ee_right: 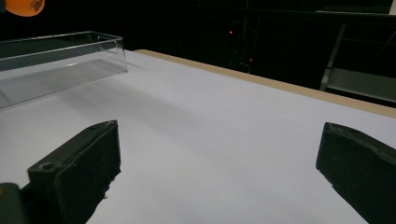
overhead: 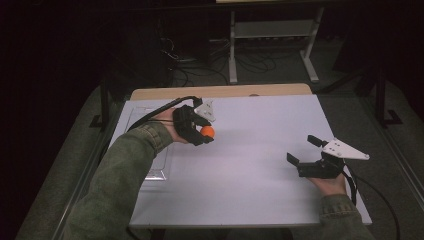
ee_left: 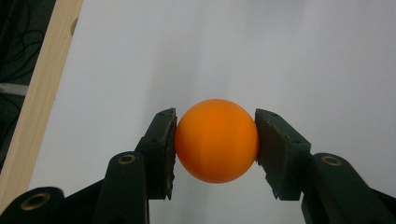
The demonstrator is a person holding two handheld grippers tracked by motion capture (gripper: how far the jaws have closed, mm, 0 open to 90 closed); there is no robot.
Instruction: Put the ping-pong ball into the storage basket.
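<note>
Orange and smooth, the ball [ee_left: 217,141] is a plain round sphere with a matte sheen, and I see no marks on the face turned toward my left gripper view. My left gripper [ee_left: 216,142] has it clamped: both black pads press on its sides, one to each side, and the ball sits right at the tips of the jaws. From the high view the left gripper [overhead: 199,131] holds the ball [overhead: 207,131] over the left half of the white tabletop [overhead: 255,150], just to the right of the clear plastic tray [overhead: 150,165], which lies along the table's left edge under my forearm. The right gripper view catches that tray [ee_right: 60,65] as a low-walled transparent box, with a sliver of the ball [ee_right: 24,6] at the upper left corner.

My right gripper [overhead: 306,151] rests near the table's right edge, jaws spread wide with nothing between them.

For room: the white sheet between the two grippers is bare. A wooden strip [overhead: 220,91] borders the far edge, and the left gripper view shows that strip [ee_left: 39,98] close on its left.
</note>
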